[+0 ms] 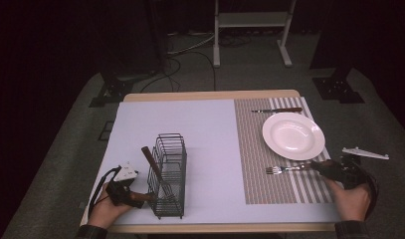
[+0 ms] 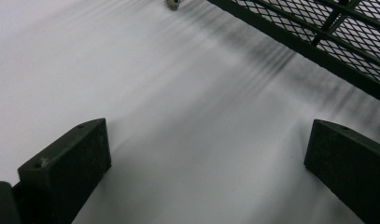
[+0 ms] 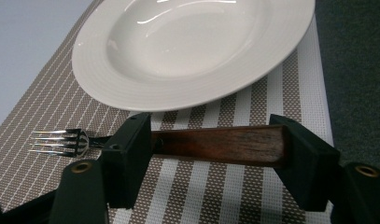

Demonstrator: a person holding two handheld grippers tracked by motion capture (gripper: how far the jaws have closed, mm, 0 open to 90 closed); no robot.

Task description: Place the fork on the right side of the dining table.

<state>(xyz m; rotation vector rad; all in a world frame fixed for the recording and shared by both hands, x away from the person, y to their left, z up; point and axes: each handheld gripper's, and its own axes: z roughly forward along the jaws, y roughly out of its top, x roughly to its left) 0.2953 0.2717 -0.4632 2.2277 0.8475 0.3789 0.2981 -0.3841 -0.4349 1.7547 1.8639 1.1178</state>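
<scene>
the table takes up the middle of the high view, most of it covered by a pale sheet that runs from the left edge to the centre. to its right lies a striped brown and white placemat, reaching from the upper right of the table down to the lower right.

on the placemat, in the upper right of the frame, sits a white plate, round and shallow. above it, at the far edge of the mat, lies a knife with a dark handle. lower left of centre stands a black wire basket on the pale sheet, with a wooden-handled utensil leaning in it, its handle tilted toward the upper left.

the fork lies flat on the placemat just below the plate, tines pointing left and wooden handle to the right.

the right gripper, at the lower right of the high view, has its jaws standing apart on either side of the fork's wooden handle, which runs crosswise between them; whether the pads touch it cannot be told.

the left gripper, at the lower left beside the basket, holds its jaws wide apart over bare sheet, with nothing between them.
</scene>
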